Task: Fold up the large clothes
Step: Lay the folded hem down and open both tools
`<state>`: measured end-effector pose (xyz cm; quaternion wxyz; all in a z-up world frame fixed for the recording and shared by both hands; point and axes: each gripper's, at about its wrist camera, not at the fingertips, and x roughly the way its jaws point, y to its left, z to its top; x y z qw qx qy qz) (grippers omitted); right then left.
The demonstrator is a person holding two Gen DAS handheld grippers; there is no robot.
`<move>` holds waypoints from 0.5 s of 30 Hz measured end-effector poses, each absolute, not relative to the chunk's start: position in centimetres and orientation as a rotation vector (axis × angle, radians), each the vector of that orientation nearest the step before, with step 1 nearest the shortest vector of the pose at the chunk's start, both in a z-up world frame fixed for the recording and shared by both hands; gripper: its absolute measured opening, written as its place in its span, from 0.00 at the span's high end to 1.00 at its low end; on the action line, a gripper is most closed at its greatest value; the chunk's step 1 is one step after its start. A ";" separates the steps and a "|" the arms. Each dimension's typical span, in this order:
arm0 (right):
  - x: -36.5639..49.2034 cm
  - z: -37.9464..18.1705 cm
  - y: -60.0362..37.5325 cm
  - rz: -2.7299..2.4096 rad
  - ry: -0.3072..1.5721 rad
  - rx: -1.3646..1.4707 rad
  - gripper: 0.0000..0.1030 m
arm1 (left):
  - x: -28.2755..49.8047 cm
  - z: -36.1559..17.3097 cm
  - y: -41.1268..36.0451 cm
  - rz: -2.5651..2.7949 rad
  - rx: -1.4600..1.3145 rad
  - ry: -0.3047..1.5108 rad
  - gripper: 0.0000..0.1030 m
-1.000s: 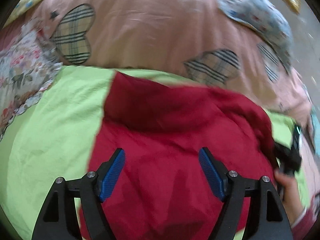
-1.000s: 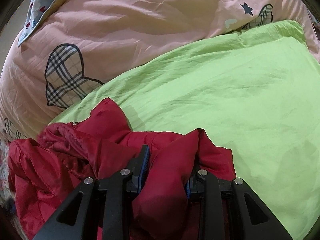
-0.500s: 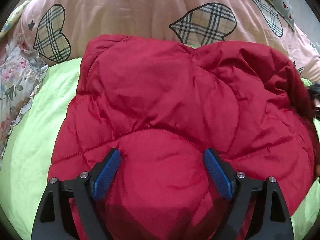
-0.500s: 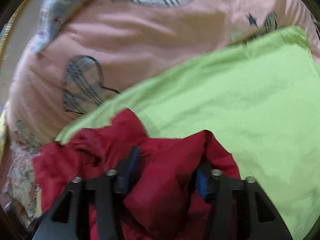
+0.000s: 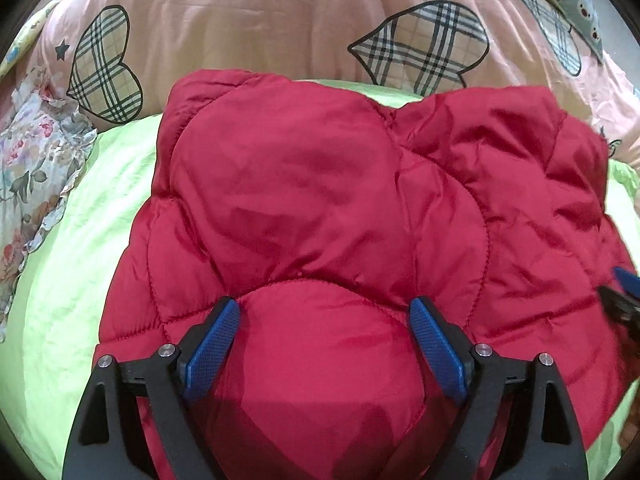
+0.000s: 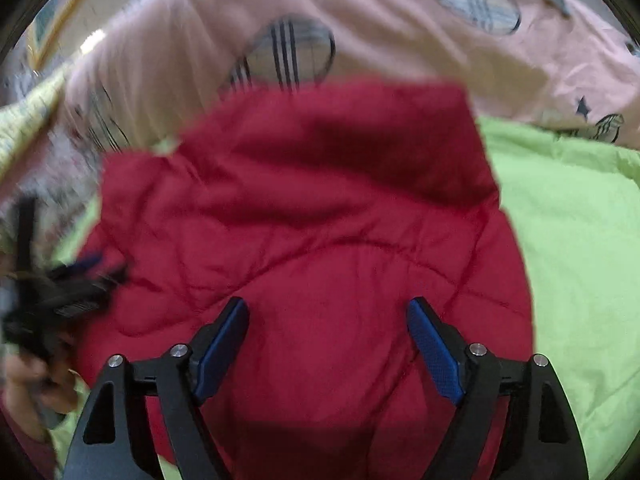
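1. At the far left edge of the left wrist view lies a floral cloth (image 5: 32, 176) with a frilled hem, resting partly on the green sheet (image 5: 80, 264) and against the pink quilt (image 5: 280, 20).
2. The pink quilt, printed with plaid hearts and small stars, is bunched along the far side of the bed; the green sheet spreads in front of it and runs out to the right in the right wrist view (image 6: 580, 260).
3. The red quilted jacket (image 5: 340, 208) lies on the green sheet in the middle of the bed, a folded, puffy block whose far edge reaches the pink quilt. The right wrist view, blurred, shows the same jacket (image 6: 320, 240) filling the centre.
4. The left gripper (image 5: 324, 336) hangs over the near part of the jacket with its blue pads spread wide; red fabric shows between them, but the pads do not press on it.
5. The right gripper (image 6: 328, 336) is also above the jacket's near part, its jaws opening; fabric lies between the pads, apart from them.
6. At the right edge of the left wrist view, a blue pad tip of the right gripper shows just beside the jacket's right side.
7. At the left edge of the right wrist view, a smeared dark shape and a hand (image 6: 28, 384) show beside the jacket.
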<state>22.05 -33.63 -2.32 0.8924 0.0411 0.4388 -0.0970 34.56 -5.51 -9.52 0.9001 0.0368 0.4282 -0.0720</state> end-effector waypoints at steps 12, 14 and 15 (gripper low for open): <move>24.3 -3.5 -34.8 -0.235 0.928 0.170 0.05 | 32.9 -7.5 0.8 -0.155 -0.056 0.868 0.17; 24.3 -3.7 -34.9 -0.236 0.930 0.170 0.05 | 33.9 -9.0 0.6 -0.155 -0.051 0.906 0.15; 24.0 -3.9 -34.9 -0.238 0.931 0.170 0.04 | 34.3 -9.5 0.5 -0.155 -0.054 0.904 0.13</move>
